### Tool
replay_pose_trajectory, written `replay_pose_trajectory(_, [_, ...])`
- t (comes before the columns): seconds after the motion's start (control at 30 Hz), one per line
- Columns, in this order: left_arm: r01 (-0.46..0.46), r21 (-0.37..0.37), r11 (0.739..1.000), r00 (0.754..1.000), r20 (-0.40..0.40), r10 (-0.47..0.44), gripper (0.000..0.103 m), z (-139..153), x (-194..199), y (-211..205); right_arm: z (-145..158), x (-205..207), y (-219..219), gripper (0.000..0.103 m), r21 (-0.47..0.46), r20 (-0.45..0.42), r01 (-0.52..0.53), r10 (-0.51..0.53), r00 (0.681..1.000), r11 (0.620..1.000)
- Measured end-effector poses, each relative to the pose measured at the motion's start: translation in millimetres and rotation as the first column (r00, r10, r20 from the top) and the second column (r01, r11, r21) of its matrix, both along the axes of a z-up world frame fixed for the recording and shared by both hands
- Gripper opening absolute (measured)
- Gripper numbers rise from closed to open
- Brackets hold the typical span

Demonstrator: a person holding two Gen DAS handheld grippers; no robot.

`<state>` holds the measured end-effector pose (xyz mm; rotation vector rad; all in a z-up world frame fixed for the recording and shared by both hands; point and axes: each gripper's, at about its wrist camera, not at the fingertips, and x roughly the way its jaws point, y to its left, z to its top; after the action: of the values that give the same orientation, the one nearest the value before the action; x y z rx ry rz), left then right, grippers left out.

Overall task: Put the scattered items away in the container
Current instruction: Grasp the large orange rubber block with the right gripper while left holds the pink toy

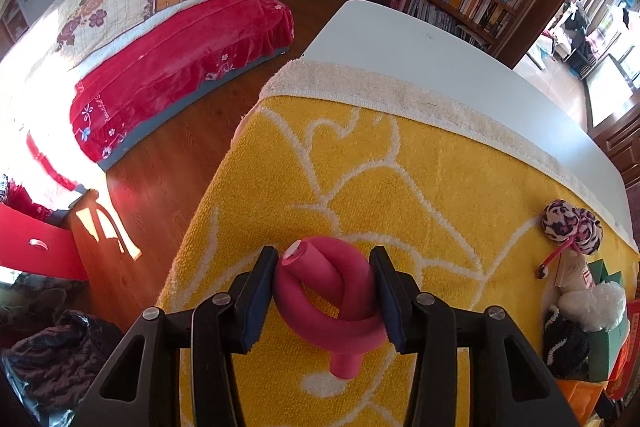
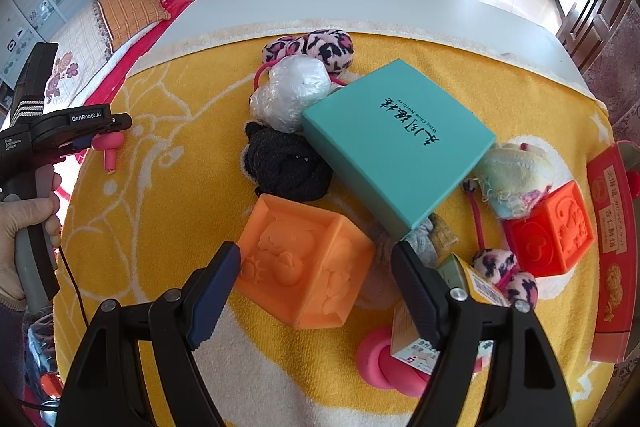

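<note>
The left gripper (image 1: 324, 291) clamps a knotted pink foam roller (image 1: 332, 303) on the yellow towel (image 1: 360, 167). Only the right view shows the right gripper (image 2: 316, 291), wide above an orange block (image 2: 304, 267), the teal box (image 2: 396, 143) beyond.

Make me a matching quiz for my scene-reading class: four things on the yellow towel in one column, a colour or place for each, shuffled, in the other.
Things:
1. Foam twist
2. Box
3. Left cube
4. Right cube

Descriptions:
A. teal, printed lid
B. red-orange, by the red carton
C. pink, between the left hand-held gripper's fingers
D. pale orange, before the right hand-held gripper

Pairs: 1-C, 2-A, 3-D, 4-B
</note>
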<state>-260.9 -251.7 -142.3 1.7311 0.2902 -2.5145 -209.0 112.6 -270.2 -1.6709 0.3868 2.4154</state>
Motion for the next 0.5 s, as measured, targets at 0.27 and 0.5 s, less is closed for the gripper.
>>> replay_pose_trajectory(0.27, [-0.012,0.045,0.999,1.0,-0.019,0.013,0.049,20.6,16.0,-2.3,0.3,-3.8,0.7,0.081,-0.004,0.002,0.011,-0.011,1.0,1.0])
replay_pose_trajectory(0.5, [0.01,0.077,0.997,1.0,-0.017,-0.009,0.049,27.4,25.7,9.7,-8.1,-13.1,-5.7,0.081,-0.001,0.044,-0.011,0.011,0.999,1.0])
